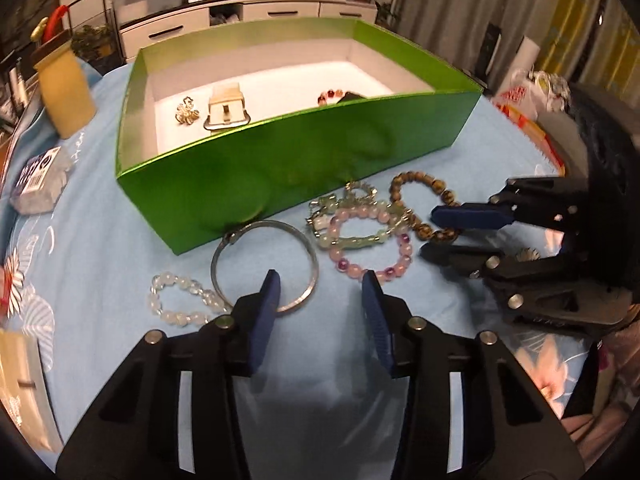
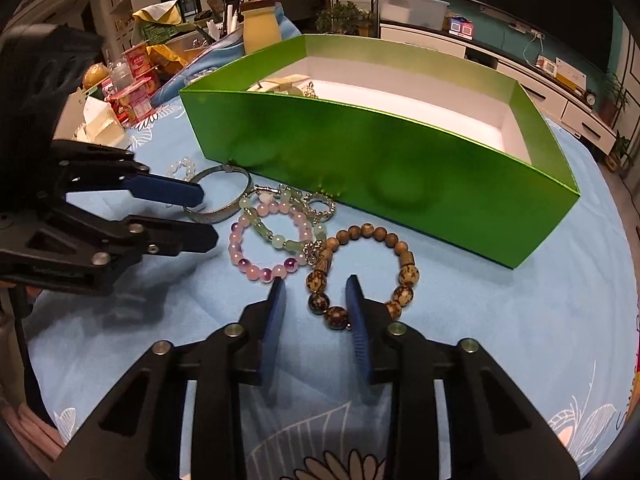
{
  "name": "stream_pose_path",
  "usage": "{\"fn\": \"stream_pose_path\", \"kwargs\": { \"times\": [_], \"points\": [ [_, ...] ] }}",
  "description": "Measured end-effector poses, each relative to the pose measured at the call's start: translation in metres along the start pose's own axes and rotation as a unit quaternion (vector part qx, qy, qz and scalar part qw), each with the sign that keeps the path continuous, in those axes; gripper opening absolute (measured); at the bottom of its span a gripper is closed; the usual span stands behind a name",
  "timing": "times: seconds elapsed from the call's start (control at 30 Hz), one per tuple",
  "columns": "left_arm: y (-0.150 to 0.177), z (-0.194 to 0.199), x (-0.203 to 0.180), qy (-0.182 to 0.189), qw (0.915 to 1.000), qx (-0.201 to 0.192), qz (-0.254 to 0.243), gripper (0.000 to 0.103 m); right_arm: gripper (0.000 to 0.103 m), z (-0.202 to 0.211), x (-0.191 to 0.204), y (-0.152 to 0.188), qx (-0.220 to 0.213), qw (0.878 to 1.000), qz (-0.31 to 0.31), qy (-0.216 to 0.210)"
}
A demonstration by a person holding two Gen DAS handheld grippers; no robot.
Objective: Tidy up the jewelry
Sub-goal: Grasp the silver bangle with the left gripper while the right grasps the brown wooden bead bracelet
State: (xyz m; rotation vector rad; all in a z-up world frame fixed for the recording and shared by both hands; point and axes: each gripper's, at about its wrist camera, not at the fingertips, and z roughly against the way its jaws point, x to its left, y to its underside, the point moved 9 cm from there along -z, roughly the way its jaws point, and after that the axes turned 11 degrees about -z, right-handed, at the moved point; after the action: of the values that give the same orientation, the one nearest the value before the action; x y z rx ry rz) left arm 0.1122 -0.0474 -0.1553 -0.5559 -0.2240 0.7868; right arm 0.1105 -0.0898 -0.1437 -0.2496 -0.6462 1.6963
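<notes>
With the green box still waiting behind the pile, I'm mid-pickup: my left gripper sits half open, empty, straddling the silver bangle, my right gripper narrower around the brown bead bracelet, not pinching yet. Next up, squeeze and lift.

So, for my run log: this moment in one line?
left gripper: open over bangle | right gripper: open at brown bracelet | box: partly filled
</notes>
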Motion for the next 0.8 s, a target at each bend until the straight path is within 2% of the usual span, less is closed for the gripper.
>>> {"fn": "stream_pose_path", "kwargs": {
  "times": [0.2,0.37,0.43,0.5,0.57,0.63,0.8],
  "points": [
    [0.000,-0.004,-0.001,0.030,0.9987,0.037,-0.018,0.038,0.011,0.002,0.002,0.004,0.000,1.000,0.019,0.002],
    [0.009,0.001,-0.010,0.046,0.9961,0.067,-0.035,0.035,0.011,0.009,0.003,0.012,0.006,1.000,0.030,-0.001],
    [0.011,0.001,-0.013,0.052,0.9953,0.076,-0.032,0.023,0.011,0.011,0.007,0.015,0.010,0.999,0.035,-0.008],
    [0.013,0.003,-0.017,0.060,0.9946,0.081,-0.027,0.021,0.011,0.013,0.010,0.017,0.014,0.999,0.034,-0.013],
    [0.016,0.004,-0.017,0.047,0.9954,0.079,-0.026,0.018,0.011,0.012,0.009,0.018,0.018,0.999,0.031,-0.008],
    [0.017,0.004,-0.014,0.034,0.9964,0.077,-0.015,0.009,0.011,0.011,0.010,0.018,0.017,0.999,0.036,-0.001],
    [0.021,0.006,-0.009,0.017,0.9982,0.053,0.024,0.003,0.011,0.011,0.012,0.017,0.010,0.999,0.038,0.006]
  ]
}}
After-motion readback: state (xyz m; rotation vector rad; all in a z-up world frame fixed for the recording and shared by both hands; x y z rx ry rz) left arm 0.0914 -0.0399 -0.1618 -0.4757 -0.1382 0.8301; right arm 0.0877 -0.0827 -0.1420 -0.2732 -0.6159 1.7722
